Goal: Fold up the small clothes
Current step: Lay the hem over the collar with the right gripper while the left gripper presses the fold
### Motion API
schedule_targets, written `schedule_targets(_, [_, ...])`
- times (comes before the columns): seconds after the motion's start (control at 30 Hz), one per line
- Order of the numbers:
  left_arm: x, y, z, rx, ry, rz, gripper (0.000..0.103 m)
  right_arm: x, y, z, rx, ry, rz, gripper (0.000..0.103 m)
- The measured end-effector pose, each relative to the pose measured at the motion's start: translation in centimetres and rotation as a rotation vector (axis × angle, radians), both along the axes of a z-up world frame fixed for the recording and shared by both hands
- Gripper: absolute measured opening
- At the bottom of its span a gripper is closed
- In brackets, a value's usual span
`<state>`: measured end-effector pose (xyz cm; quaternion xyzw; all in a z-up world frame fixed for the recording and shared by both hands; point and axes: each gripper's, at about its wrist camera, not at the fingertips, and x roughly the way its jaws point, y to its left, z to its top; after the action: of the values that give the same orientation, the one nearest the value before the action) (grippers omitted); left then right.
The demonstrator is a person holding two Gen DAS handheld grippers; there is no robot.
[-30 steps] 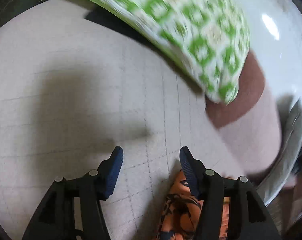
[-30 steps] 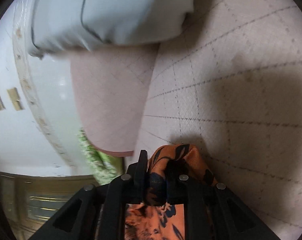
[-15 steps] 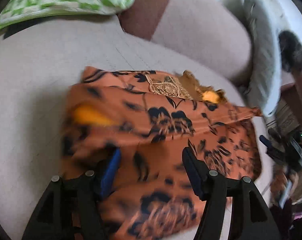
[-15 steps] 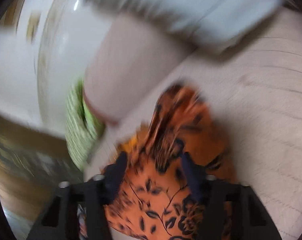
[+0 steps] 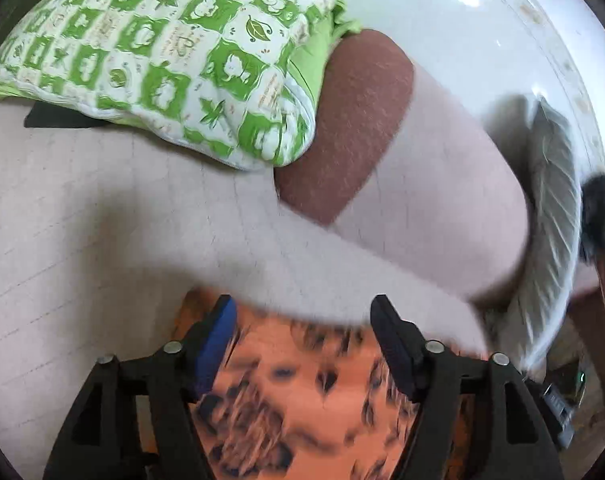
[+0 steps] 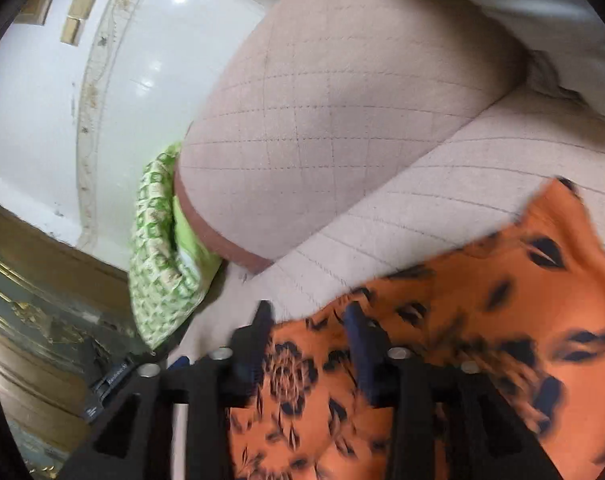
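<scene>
On the pale quilted bed cover [image 5: 82, 240], going left to right, the left gripper [image 5: 302, 320] hovers with its jaws wide apart, and the orange floral garment [image 5: 302, 392] lies directly beneath and behind them, its far edge running crosswise just past the fingertips. Further right, the right gripper [image 6: 308, 316] hangs over the same cloth [image 6: 482, 320], jaws apart with nothing pinched, the fabric spreading off to its right. Both sit equally close, so the next fold likely turns on that crosswise edge. A green patterned pillow [image 5: 162, 60] lies well beyond
</scene>
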<state>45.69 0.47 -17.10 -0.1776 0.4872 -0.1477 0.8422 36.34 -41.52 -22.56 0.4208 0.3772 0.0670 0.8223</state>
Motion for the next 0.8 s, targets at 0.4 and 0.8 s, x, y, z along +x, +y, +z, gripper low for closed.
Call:
schedule_targets(0.4, [-22.1, 9.9, -3.7, -0.148, 0.150, 0.074, 0.080, -28.1, -6.3, -0.3, 0.103, 0.040, -0.079, 0.069])
schedule_targets(0.8, [-18.4, 4.8, -8.4, -0.410, 0.317, 0.356, 0.091, -24.6, -3.4, -7.7, 0.363, 0.108, -0.240, 0.072])
